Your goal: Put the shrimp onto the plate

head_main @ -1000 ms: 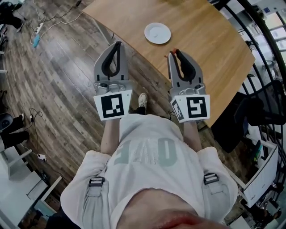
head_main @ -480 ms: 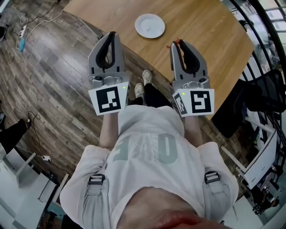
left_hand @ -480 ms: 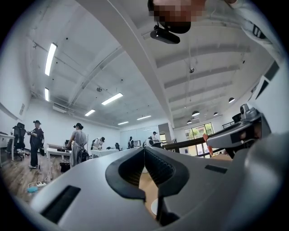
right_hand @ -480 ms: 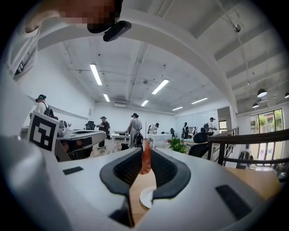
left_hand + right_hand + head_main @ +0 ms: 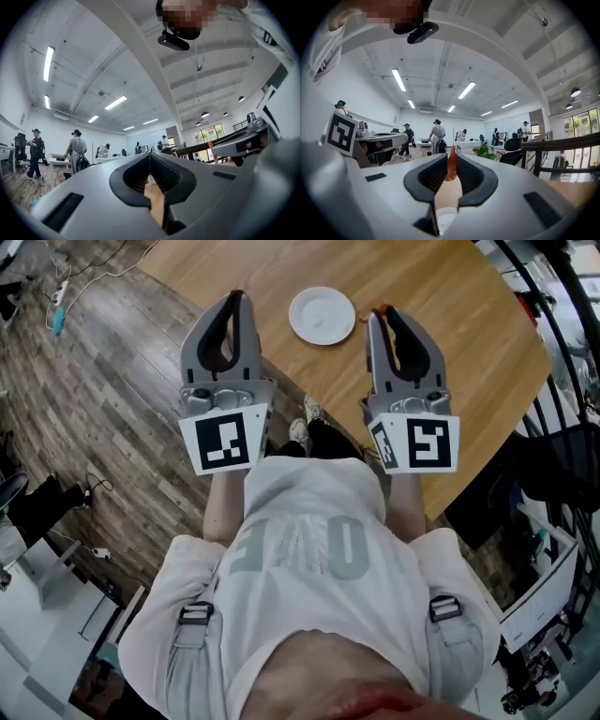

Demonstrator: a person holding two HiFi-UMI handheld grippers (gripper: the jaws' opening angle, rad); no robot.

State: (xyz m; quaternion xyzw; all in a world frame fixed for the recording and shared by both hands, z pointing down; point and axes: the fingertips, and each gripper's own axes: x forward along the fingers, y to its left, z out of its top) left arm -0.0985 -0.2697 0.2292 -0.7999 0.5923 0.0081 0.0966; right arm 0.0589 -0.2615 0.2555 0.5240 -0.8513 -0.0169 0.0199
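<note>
Over the table's (image 5: pixel 469 343) near edge, head view: plate (image 5: pixel 322 315) lies between both tips; shrimp (image 5: pixel 377 309) barely an orange speck; left gripper view: left hand-held gripper (image 5: pixel 150 157) closed, empty; right gripper view: right hand-held gripper (image 5: pixel 451 161) clamps the shrimp, plate mostly hidden.

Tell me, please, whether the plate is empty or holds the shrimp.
Empty. The plate is bare white, and the shrimp is clamped in the right gripper beside it.
</note>
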